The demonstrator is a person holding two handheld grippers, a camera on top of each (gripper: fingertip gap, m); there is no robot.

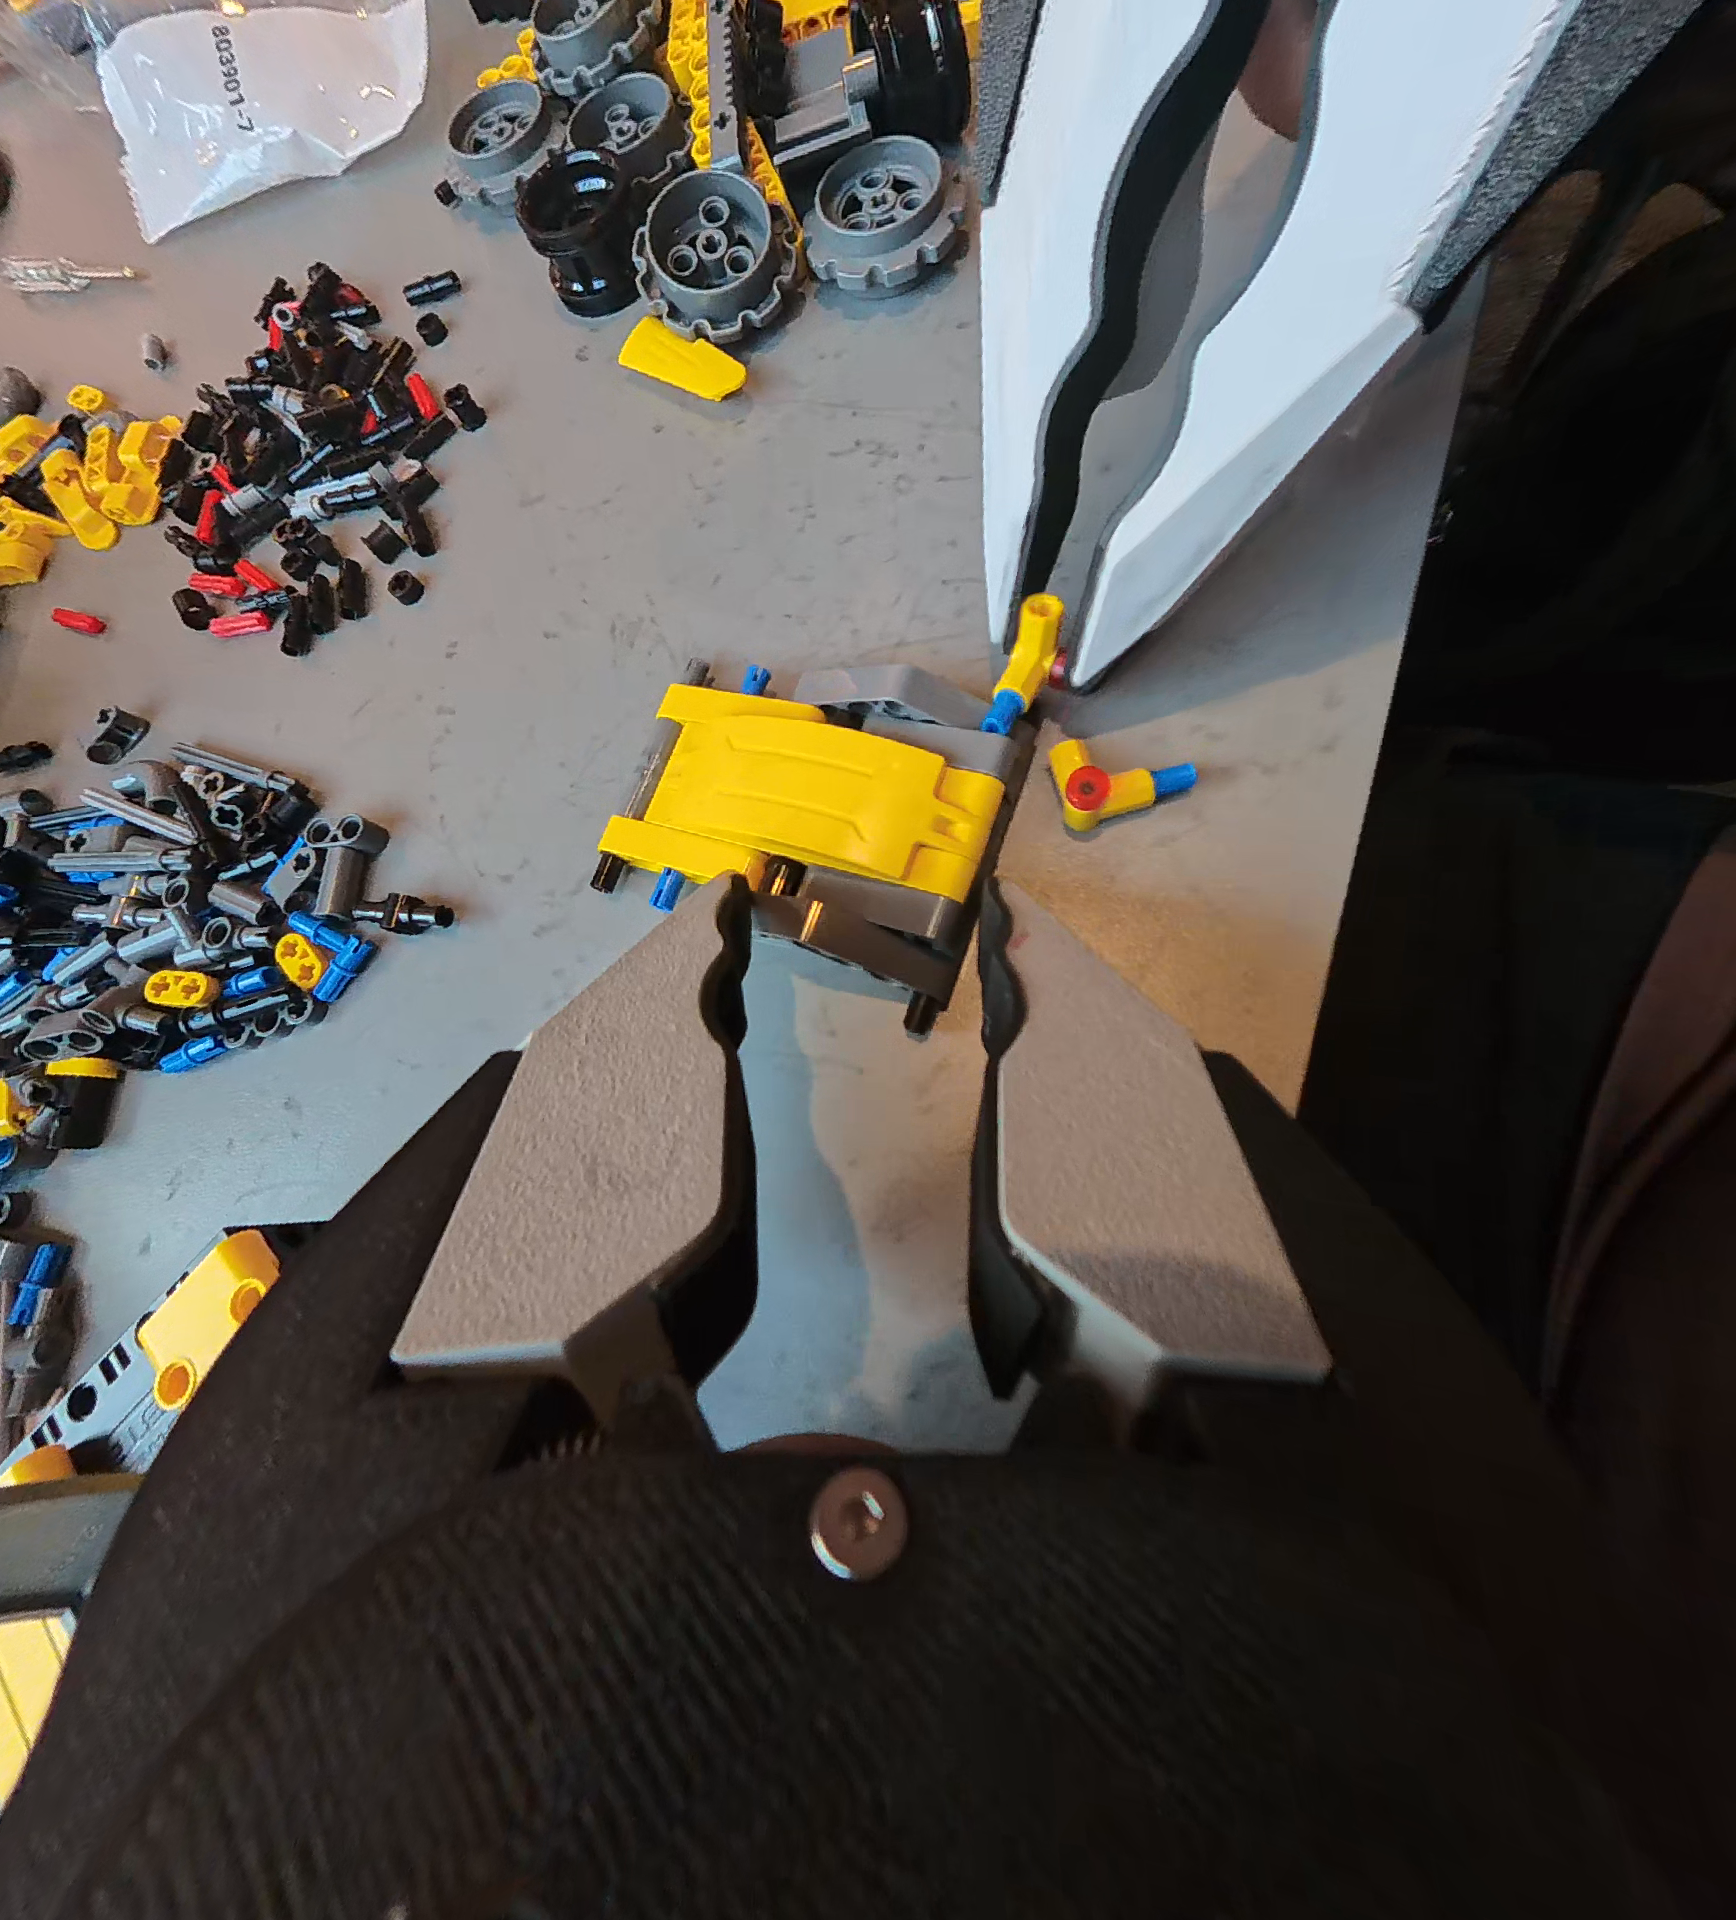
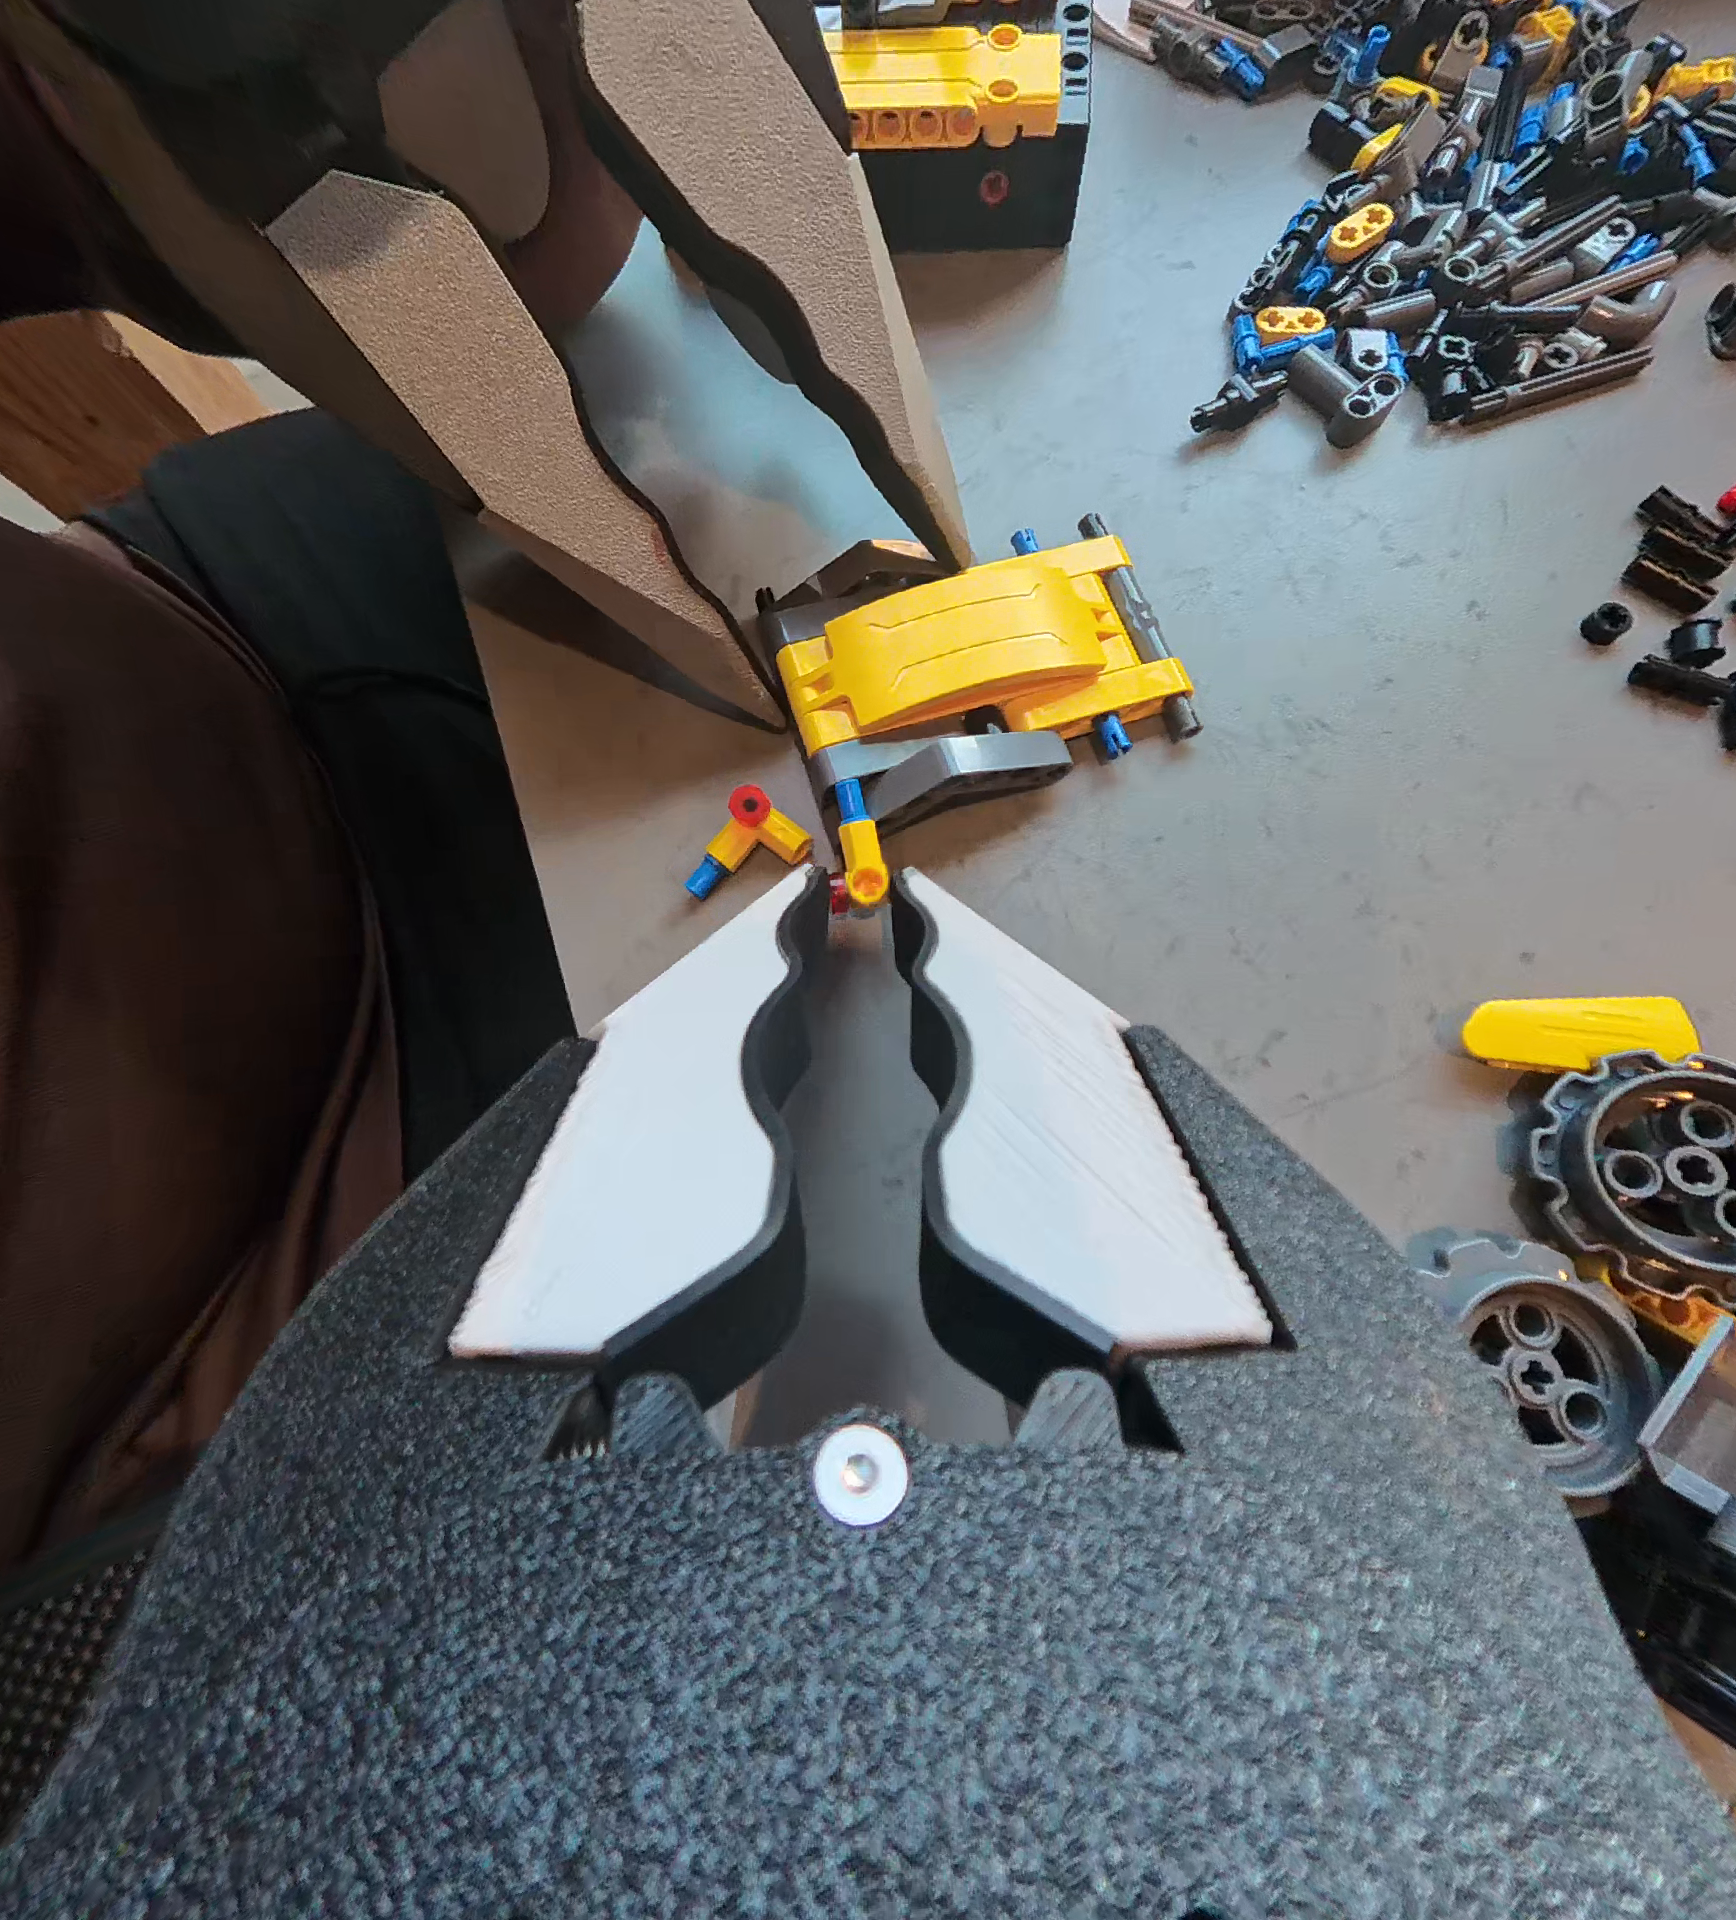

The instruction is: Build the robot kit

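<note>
Left gripper clamps the grey rear of the yellow-and-grey assembly between its tips. Right gripper pinches the yellow connector plugged into that assembly (light, rigid, likely slippery plastic; grip flat faces).

The left gripper has a ribbed black body, one silver screw at its middle, and two matte grey fingers with wavy black-lined inner edges. The right gripper is built alike, but its black shell is grainy and its fingers are white. The person wears something dark, perhaps brown, under a black layer.
</note>
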